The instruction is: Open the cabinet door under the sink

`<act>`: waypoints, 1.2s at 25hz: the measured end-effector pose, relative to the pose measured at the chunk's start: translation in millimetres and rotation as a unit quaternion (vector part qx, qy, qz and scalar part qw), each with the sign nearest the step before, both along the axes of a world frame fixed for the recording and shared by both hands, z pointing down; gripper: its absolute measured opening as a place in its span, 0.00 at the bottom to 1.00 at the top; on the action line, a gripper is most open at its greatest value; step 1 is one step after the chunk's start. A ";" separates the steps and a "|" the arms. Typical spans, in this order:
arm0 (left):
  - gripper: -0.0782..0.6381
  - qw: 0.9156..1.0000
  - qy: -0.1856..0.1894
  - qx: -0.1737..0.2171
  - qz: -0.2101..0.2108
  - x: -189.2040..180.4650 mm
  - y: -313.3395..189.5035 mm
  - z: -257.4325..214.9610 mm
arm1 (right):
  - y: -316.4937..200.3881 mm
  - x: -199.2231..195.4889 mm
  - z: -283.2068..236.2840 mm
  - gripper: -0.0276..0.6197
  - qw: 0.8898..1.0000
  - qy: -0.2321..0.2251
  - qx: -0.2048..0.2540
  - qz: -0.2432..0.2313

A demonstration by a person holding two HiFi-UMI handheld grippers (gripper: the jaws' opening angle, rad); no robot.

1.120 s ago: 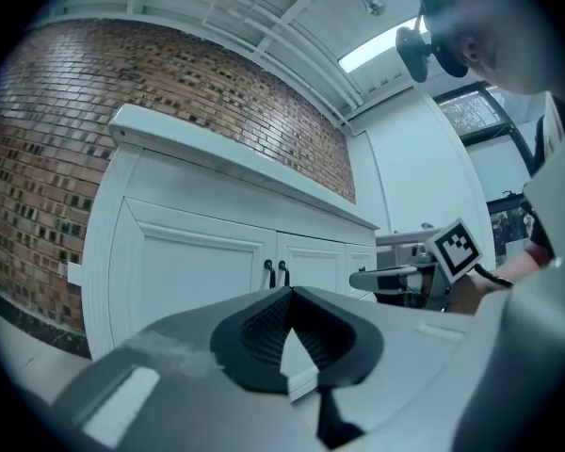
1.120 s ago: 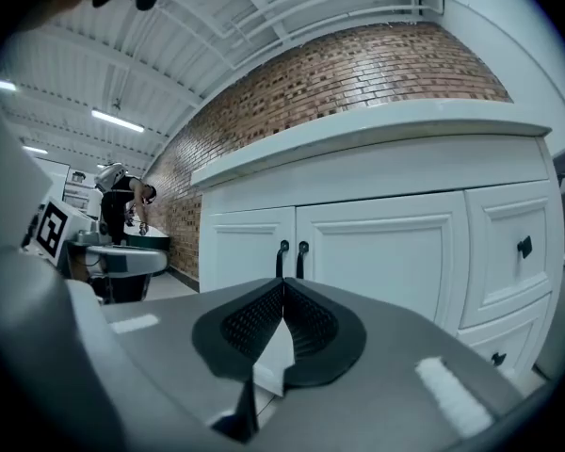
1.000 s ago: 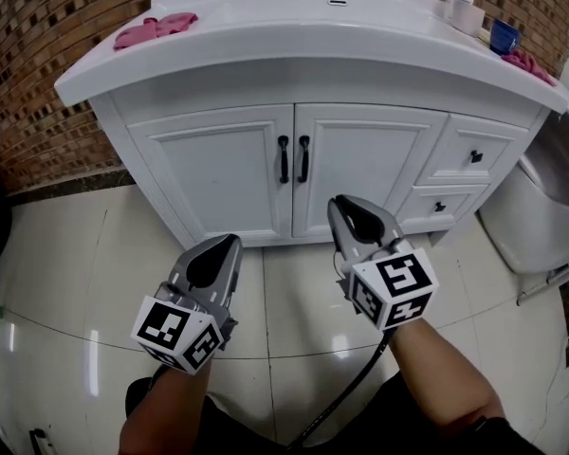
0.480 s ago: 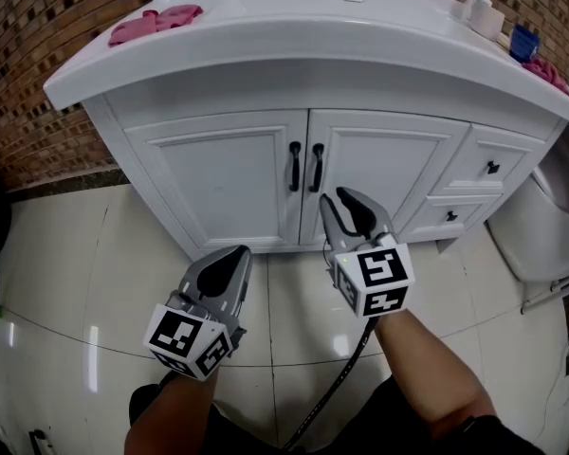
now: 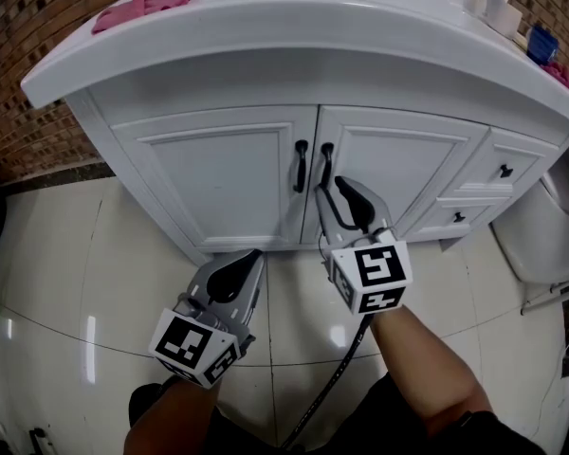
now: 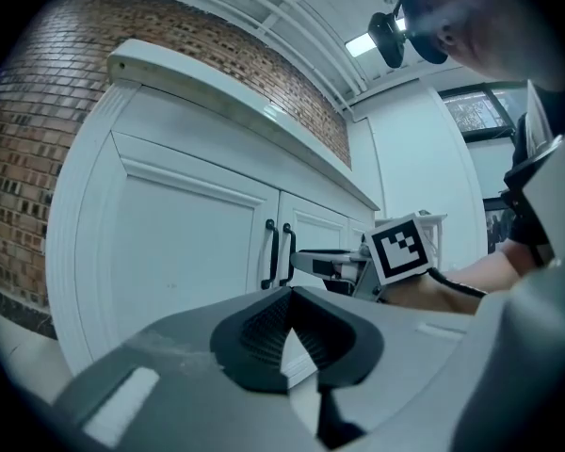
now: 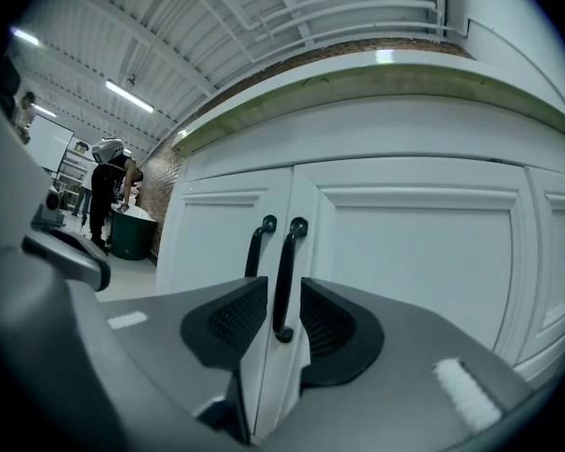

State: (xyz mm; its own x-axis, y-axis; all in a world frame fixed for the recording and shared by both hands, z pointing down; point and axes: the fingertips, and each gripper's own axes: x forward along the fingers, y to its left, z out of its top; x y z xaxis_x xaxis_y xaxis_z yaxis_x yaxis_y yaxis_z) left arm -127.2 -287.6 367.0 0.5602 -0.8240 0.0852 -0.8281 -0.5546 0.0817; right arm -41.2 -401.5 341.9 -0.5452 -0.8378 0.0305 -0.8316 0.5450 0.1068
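The cabinet under the sink is white, with two panelled doors that meet at a centre seam. Both are shut: the left door (image 5: pixel 218 173) and the right door (image 5: pixel 398 173) lie flush. Each carries a slim black vertical handle beside the seam, the left handle (image 5: pixel 301 166) and the right handle (image 5: pixel 326 164) just apart from each other. In the head view the doors sit at 12 o'clock from the grippers, under the overhanging white countertop (image 5: pixel 266 27). Two small drawers (image 5: pixel 503 164) with black knobs flank the right door at 3 o'clock.

The right gripper (image 5: pixel 346 195) points up at the right handle, its tip just below it at 5 o'clock. Its jaws stand apart by a narrow gap, and in the right gripper view the handle's bar shows in that gap. Whether the pads reach round the bar or stop short of it cannot be told.

The left gripper (image 5: pixel 249 256) hangs lower, at 7 o'clock from the right one, over the pale floor tiles (image 5: pixel 66 282). Its jaw tips meet with nothing between them.

The sink basin is hidden by the countertop's front edge. A pink cloth (image 5: pixel 142 3) lies on the counter at 11 o'clock, and small items at the 1 o'clock corner are too small to name. A pale rounded thing at 3 o'clock is cut off by the frame.
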 end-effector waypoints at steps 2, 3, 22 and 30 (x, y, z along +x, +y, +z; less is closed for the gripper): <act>0.12 1.000 -0.001 -0.004 0.001 -2.8 -0.3 3.4 | -4.3 -0.3 -4.5 0.22 1.000 -0.007 0.008 0.011; 0.12 1.000 -0.002 -0.006 0.002 -4.8 -0.2 4.7 | -5.6 -0.5 -6.3 0.22 1.000 -0.009 0.013 0.014; 0.12 1.000 0.012 -0.008 0.002 -22.0 0.8 -4.1 | -6.6 -5.5 -0.9 0.12 0.999 -0.038 -0.029 0.020; 0.12 1.000 0.011 0.002 0.009 -8.5 12.2 -15.3 | 24.4 1.3 0.3 0.12 0.997 -0.042 -0.049 -0.033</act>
State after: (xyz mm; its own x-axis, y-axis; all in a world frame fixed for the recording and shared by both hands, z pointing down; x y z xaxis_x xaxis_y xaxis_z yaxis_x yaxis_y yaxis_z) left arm -135.8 -275.3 351.7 0.5775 -0.8135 0.0692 -0.8154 -0.5705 0.0983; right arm -39.9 -377.1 342.2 -0.6036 -0.7948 0.0624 -0.7969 0.6038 -0.0177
